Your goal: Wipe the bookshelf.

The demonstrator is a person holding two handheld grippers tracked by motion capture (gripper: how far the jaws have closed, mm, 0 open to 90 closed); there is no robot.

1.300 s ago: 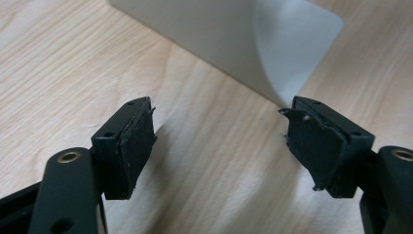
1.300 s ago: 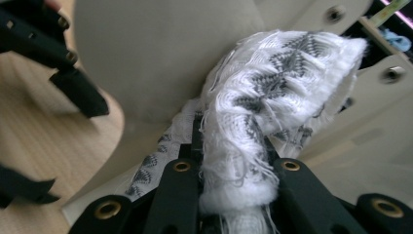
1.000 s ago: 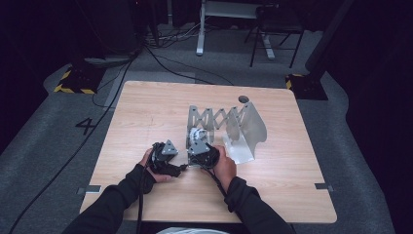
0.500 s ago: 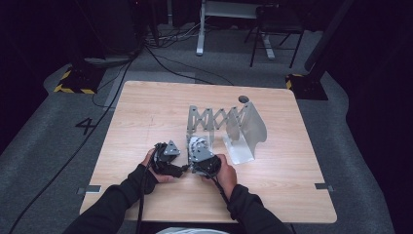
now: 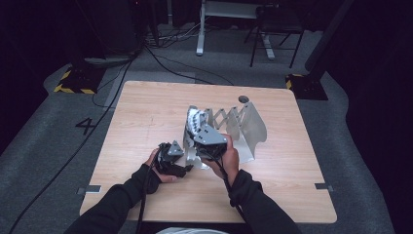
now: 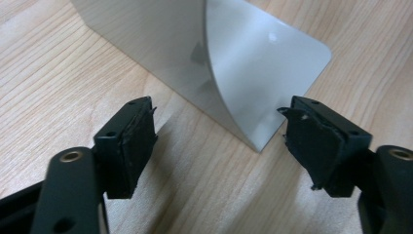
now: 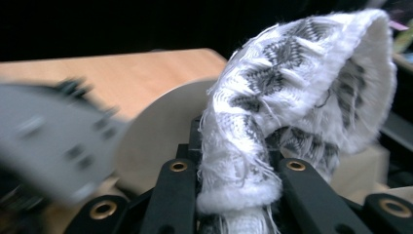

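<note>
A white and grey knitted sock stands up out of my right gripper, whose jaws are shut on its lower end. In the high view that gripper holds the sock lifted over the left end of a grey metal rack with a scissor-like folding middle. My left gripper lies low on the table by the rack's near left corner. Its jaws stand open around the rounded corner of the rack's grey plate, with the pads apart from it.
The wooden table carries the rack near its middle. Black cables run over the grey floor behind it, and a desk frame and a chair stand farther back. A yellow and black striped block sits by the far left corner.
My right gripper has risen with the sock, from beside the left gripper near the table to above the rack's left end. The left gripper has stayed in place.
</note>
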